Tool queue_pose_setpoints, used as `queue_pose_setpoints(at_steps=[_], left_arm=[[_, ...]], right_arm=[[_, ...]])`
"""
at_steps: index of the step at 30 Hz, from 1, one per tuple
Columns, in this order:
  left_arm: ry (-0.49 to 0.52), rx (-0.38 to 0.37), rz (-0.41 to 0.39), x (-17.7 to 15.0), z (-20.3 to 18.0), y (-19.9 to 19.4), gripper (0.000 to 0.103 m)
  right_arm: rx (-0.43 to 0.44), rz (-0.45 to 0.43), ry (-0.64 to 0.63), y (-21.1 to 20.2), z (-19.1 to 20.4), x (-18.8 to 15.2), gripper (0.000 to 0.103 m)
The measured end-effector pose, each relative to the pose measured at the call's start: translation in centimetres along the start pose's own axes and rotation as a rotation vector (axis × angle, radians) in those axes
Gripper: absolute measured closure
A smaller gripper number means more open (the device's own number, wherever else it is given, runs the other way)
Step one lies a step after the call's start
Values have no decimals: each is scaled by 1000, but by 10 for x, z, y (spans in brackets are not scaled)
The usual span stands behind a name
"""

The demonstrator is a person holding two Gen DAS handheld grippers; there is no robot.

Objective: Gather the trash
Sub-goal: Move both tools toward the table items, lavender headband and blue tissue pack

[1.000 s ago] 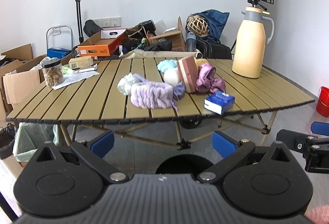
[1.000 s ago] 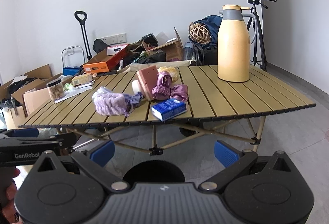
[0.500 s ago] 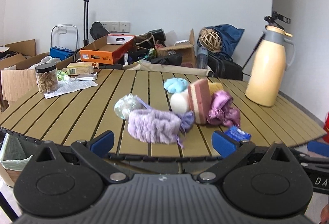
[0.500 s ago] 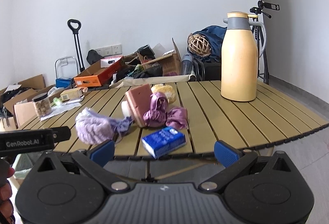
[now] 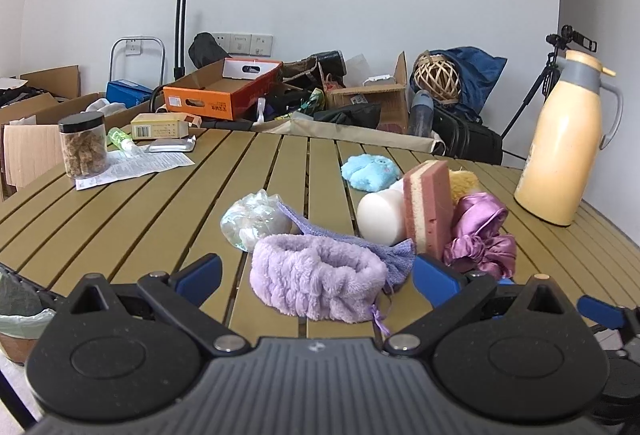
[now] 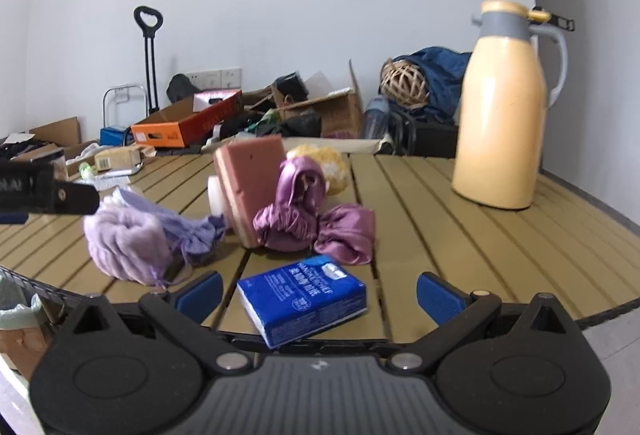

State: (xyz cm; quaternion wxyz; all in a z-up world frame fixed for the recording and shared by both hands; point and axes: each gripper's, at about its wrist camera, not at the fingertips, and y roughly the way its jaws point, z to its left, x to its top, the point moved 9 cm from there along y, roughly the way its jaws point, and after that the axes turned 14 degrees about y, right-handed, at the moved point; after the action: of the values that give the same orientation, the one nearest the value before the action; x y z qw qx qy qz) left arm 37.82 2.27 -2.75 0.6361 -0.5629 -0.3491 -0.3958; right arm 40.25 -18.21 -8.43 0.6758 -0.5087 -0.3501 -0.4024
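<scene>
A heap of items lies on the slatted table (image 5: 160,203): a fluffy lilac headband (image 5: 316,281), a crumpled clear plastic wad (image 5: 254,219), a white jar (image 5: 380,217), a pink sponge (image 5: 426,209), a purple satin cloth (image 5: 480,239) and a blue plush (image 5: 370,171). My left gripper (image 5: 316,277) is open, its fingers either side of the headband, not touching it. In the right wrist view a blue tissue pack (image 6: 304,297) lies at the table's front edge. My right gripper (image 6: 318,291) is open with the pack between its fingers.
A yellow thermos jug (image 5: 564,139) stands at the table's right. A snack jar (image 5: 83,145), papers and a small box (image 5: 160,126) sit at the left. A lined bin (image 5: 18,311) stands below the table's left edge. Boxes and bags crowd the back wall.
Both grippers have moved forward and up to the table's front edge. The headband now lies between the left fingers and the blue pack between the right fingers. Both stay open.
</scene>
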Motion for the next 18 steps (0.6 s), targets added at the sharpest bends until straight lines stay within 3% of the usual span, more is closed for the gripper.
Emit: queue_pose_setpoints(at_steps=[10,13,18], left_arm=[[18,-34,26,-14,3,23,0],[9,-49,36,-16,4,27,0],[25,-61,26,-17,3,30,0]], right_arm=[[0,5,51,45,4,-5,1],[20,26,66,51,8,-9,14],[9,31,53,47,14,-10,17]])
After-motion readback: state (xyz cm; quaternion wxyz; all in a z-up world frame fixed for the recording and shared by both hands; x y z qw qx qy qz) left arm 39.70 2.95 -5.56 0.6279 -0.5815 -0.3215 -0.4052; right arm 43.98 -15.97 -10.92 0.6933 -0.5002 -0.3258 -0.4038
